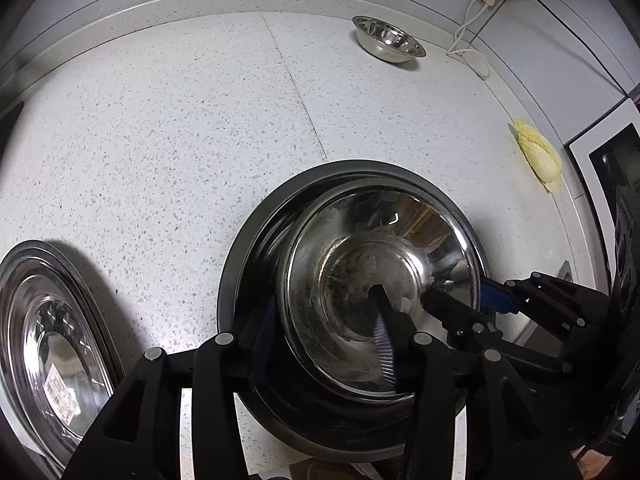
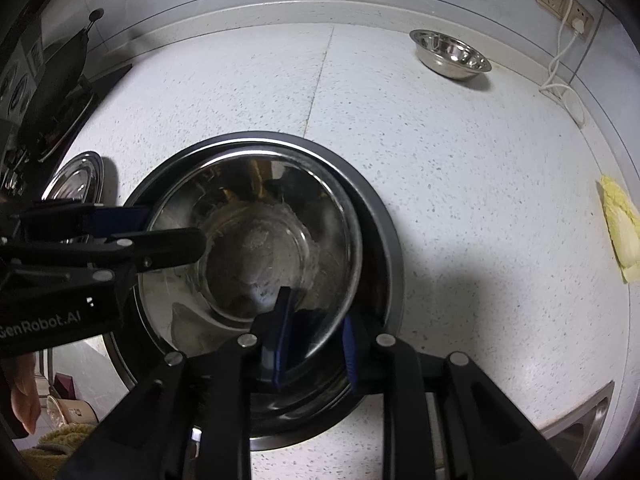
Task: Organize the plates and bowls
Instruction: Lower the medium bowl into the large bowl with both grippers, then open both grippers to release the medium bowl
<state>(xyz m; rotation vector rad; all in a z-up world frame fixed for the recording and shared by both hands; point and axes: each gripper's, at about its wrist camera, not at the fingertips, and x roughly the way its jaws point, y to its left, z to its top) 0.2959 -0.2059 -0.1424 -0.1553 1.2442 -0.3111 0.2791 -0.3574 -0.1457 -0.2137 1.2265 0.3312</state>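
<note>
A shiny steel bowl [image 1: 352, 236] [image 2: 256, 216] sits nested inside a larger dark-rimmed basin [image 1: 256, 248] [image 2: 384, 224] on the speckled counter. My left gripper [image 1: 324, 304] [image 2: 176, 227] straddles the inner bowl's rim, one finger inside and one between the two vessels. Its jaws stand apart and do not press on the wall. On the opposite side my right gripper [image 2: 316, 307] [image 1: 460, 292] straddles the rim the same way, with a visible gap at the pads. A smaller steel bowl [image 1: 388, 38] [image 2: 450, 56] stands alone at the back. A steel plate [image 1: 48, 344] [image 2: 76, 180] lies to the left.
A yellow cabbage leaf [image 1: 538, 154] [image 2: 620, 224] lies by the right wall, below a white cable [image 1: 470, 46] and wall sockets. An oven [image 1: 612, 160] stands at the right, a stove with a dark pan [image 2: 60, 88] at the left, a sink corner [image 2: 580, 420] at the front right.
</note>
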